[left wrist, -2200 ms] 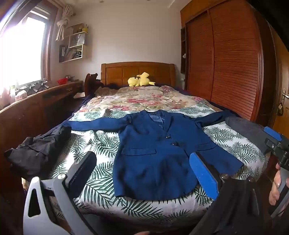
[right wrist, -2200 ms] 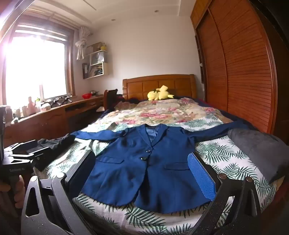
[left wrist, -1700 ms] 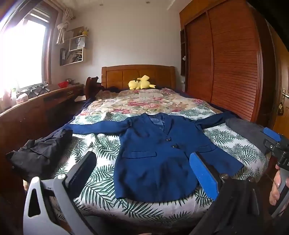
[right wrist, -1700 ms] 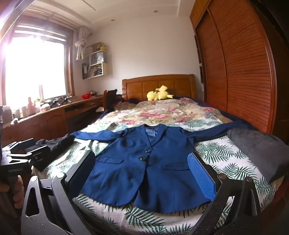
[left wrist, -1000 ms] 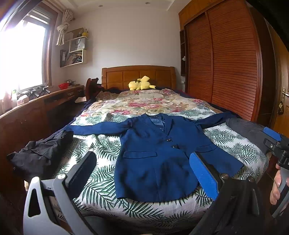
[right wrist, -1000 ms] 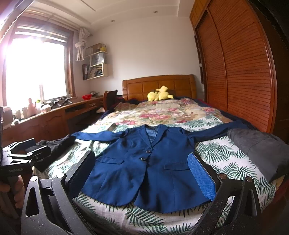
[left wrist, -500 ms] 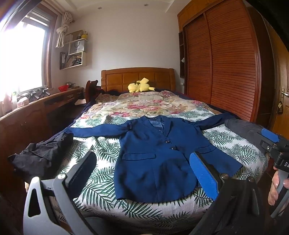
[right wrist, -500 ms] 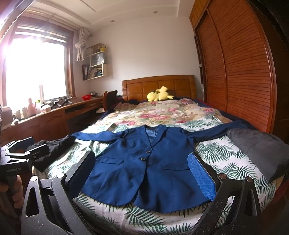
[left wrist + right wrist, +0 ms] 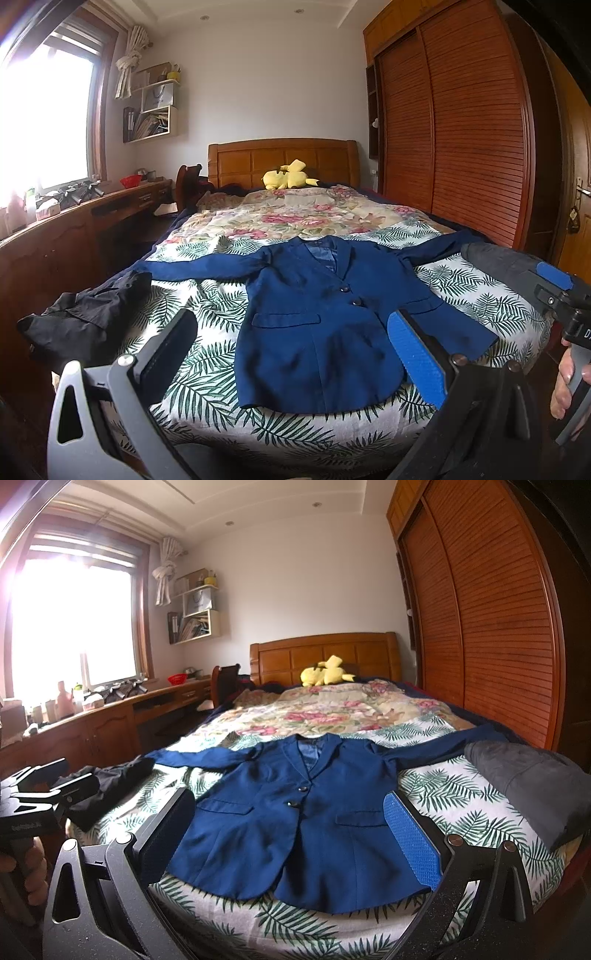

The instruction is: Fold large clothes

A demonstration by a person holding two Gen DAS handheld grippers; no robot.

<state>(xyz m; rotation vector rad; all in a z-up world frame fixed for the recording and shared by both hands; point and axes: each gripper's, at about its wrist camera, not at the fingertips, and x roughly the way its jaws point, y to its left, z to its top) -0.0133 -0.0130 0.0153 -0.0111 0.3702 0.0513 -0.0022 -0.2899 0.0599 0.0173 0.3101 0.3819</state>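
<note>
Lying flat on bed (image 9: 207,373): blue suit jacket (image 9: 325,325), sleeves spread wide. Left claw (image 9: 295,354) and right claw (image 9: 291,834) both spread, empty, near bed's near edge.

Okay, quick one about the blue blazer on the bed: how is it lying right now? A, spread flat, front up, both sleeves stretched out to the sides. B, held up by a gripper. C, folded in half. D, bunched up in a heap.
A: the blue blazer lies flat, buttons up, sleeves out, and both the left gripper and the right gripper are open and clear of it.
</note>
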